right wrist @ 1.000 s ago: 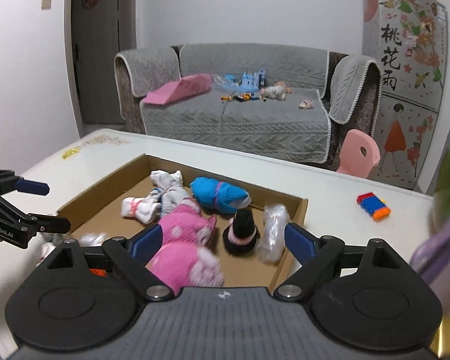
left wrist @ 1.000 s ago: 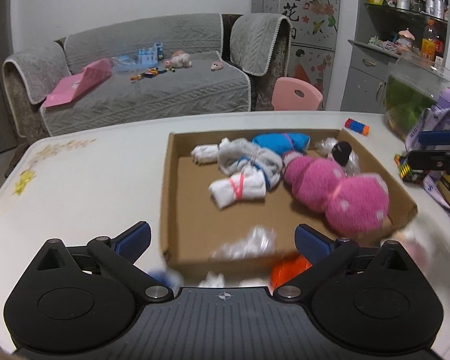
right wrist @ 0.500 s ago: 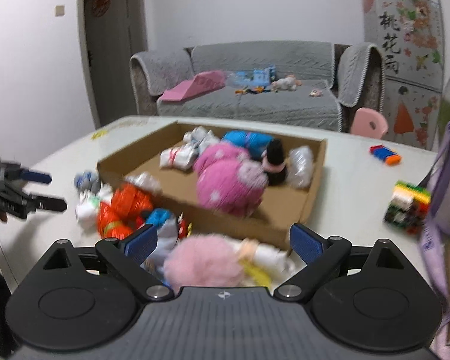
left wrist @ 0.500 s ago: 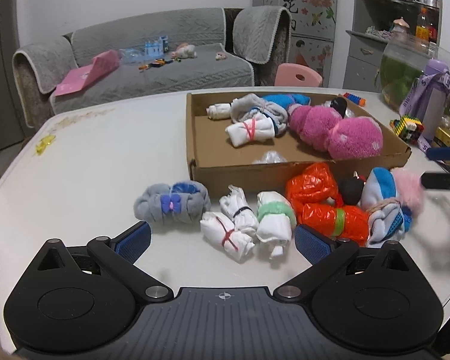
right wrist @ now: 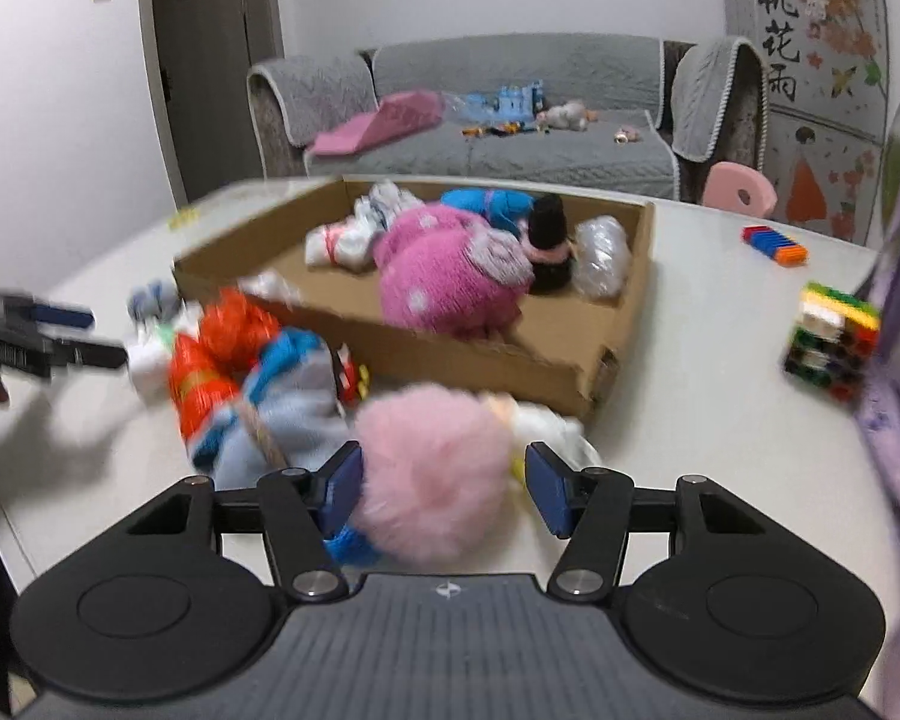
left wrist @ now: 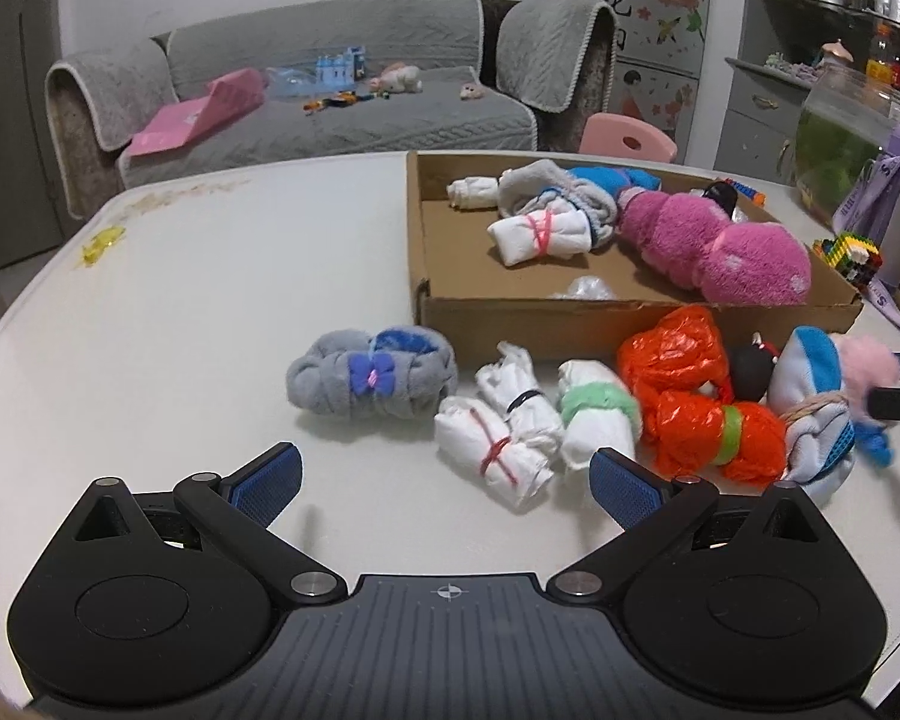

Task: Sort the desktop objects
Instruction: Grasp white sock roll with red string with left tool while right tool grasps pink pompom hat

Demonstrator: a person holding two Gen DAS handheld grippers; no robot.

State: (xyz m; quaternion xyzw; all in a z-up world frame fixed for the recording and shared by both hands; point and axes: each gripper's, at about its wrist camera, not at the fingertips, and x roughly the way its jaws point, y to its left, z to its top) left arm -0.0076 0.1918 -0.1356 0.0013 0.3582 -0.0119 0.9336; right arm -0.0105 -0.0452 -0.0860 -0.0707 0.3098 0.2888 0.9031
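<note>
A cardboard tray (left wrist: 630,324) (right wrist: 486,354) on the white table holds rolled bundles and a big pink plush roll (left wrist: 720,246) (right wrist: 450,276). In front of it lie a grey-blue roll (left wrist: 372,375), white rolls (left wrist: 498,438), a green-banded white roll (left wrist: 597,414), an orange bundle (left wrist: 690,396) (right wrist: 222,348), a light-blue bundle (left wrist: 810,396) (right wrist: 288,414) and a fluffy pink pom-pom (right wrist: 435,474). My left gripper (left wrist: 444,483) is open and empty, just short of the white rolls. My right gripper (right wrist: 444,489) is open with the pom-pom between its jaws; its left pad touches it.
A brick cube (left wrist: 849,252) (right wrist: 831,336), a purple bottle with strap (left wrist: 894,204) and a glass jar (left wrist: 852,138) stand at the table's right. A small brick strip (right wrist: 774,243) lies beyond the tray. Sofa and pink chair (left wrist: 627,138) stand behind the table.
Both grippers pulled back from the tray toward the near table edge. The right gripper then moved down onto the pink pom-pom and its jaws narrowed around it.
</note>
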